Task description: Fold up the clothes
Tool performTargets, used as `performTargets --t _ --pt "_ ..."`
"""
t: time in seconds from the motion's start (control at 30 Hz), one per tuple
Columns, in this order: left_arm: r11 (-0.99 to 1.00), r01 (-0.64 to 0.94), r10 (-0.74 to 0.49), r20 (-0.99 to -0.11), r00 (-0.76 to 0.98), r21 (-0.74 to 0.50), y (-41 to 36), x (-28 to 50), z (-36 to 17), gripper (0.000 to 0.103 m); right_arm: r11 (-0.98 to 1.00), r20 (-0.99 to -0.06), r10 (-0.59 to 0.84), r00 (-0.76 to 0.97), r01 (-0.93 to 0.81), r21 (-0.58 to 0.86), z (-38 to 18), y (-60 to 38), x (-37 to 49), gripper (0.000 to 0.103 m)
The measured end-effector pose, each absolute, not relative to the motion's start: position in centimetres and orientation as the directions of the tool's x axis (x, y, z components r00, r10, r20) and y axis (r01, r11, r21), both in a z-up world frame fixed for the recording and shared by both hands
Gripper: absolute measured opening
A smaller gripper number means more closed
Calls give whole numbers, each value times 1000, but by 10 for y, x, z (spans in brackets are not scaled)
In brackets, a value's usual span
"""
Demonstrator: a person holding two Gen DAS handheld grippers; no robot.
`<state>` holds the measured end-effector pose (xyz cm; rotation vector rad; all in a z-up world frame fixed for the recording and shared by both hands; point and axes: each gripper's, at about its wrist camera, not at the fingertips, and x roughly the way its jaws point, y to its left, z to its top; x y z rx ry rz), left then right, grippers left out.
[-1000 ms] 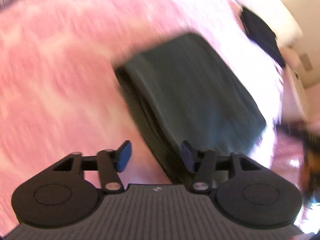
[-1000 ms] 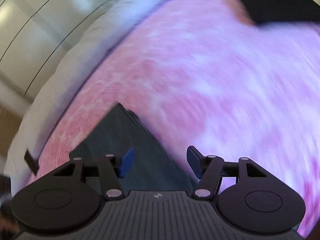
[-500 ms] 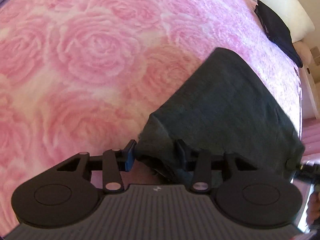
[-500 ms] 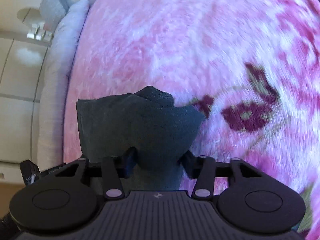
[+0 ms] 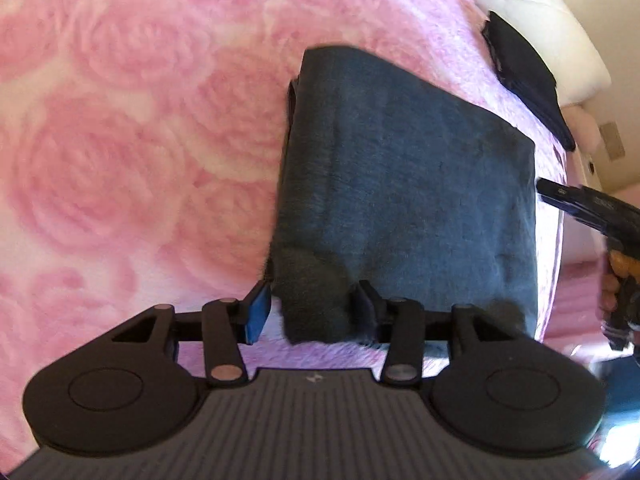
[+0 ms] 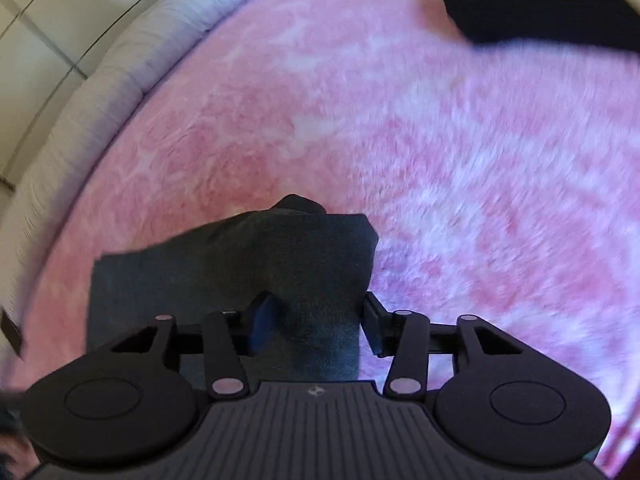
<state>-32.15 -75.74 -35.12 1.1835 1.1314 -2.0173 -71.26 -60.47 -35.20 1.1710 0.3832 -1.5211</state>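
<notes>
Two handheld grippers release the near corners of a folded dark teal garment (image 5: 408, 184) on a pink rose-patterned blanket (image 5: 120, 152).

In the left wrist view, the left gripper (image 5: 310, 306) has its jaws opening around the garment's near left corner; a gap shows beside the blue left pad, so the cloth sits between the fingers unpinched. In the right wrist view, the right gripper (image 6: 316, 322) likewise has its jaws opening, the garment's (image 6: 240, 272) bunched near corner lying loose between them. The garment lies flat in a thick rectangle at the near middle of the blanket (image 6: 440, 152). A black garment (image 5: 528, 80) rests well apart at the far right edge, against a white pillow (image 5: 532, 8). Part of the right gripper (image 5: 588, 204) shows at the teal garment's right side.
</notes>
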Motion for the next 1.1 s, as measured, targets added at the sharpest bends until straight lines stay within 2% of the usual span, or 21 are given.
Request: performTargets --t 0.07,0.17,0.33,0.43,0.53,0.57,0.67,0.73,0.8,0.93,1.03,1.1 --pt "-538 766 -72 -885 -459 -353 -758 -317 -342 41 -343 -801 -598 27 894 287 -336 -575 -695 51" --pt "-573 763 -102 -898 -429 -300 -760 -319 -339 43 -337 -787 -616 33 892 301 -327 -530 -665 51" --pt "-683 703 -129 -915 -383 -199 -766 -334 -361 45 -368 -866 -498 54 891 267 -369 -480 -621 48" --pt "-719 672 -142 -909 -391 -177 -766 -334 -369 50 -396 -873 -486 48 878 268 -385 -467 -620 47" --pt "-740 662 -199 -902 -383 -119 -755 -324 -350 48 -351 -866 -500 22 909 226 -372 -465 -616 48" --pt "-754 652 -233 -899 -371 -74 -748 -320 -341 43 -332 -862 -507 9 921 204 -366 -465 -613 47" --pt "-841 523 -359 -869 -341 142 -706 -309 -320 42 -261 -840 -540 -56 960 104 -344 -459 -598 49" --pt "-875 406 -412 -843 -345 262 -675 -305 -315 45 -168 -822 -563 -88 986 9 -337 -455 -576 57" --pt "-893 285 -437 -819 -372 347 -647 -307 -320 49 -49 -799 -591 -110 994 -101 -334 -451 -548 60" --pt "-897 99 -427 -786 -447 432 -608 -321 -342 57 198 -777 -622 -91 942 -269 -359 -465 -500 60" --pt "-882 24 -424 -771 -476 471 -595 -334 -362 63 312 -772 -624 -119 868 -386 -385 -480 -478 60" --pt "-855 -20 -444 -751 -488 518 -591 -343 -376 70 381 -766 -624 -155 796 -470 -402 -487 -472 60"
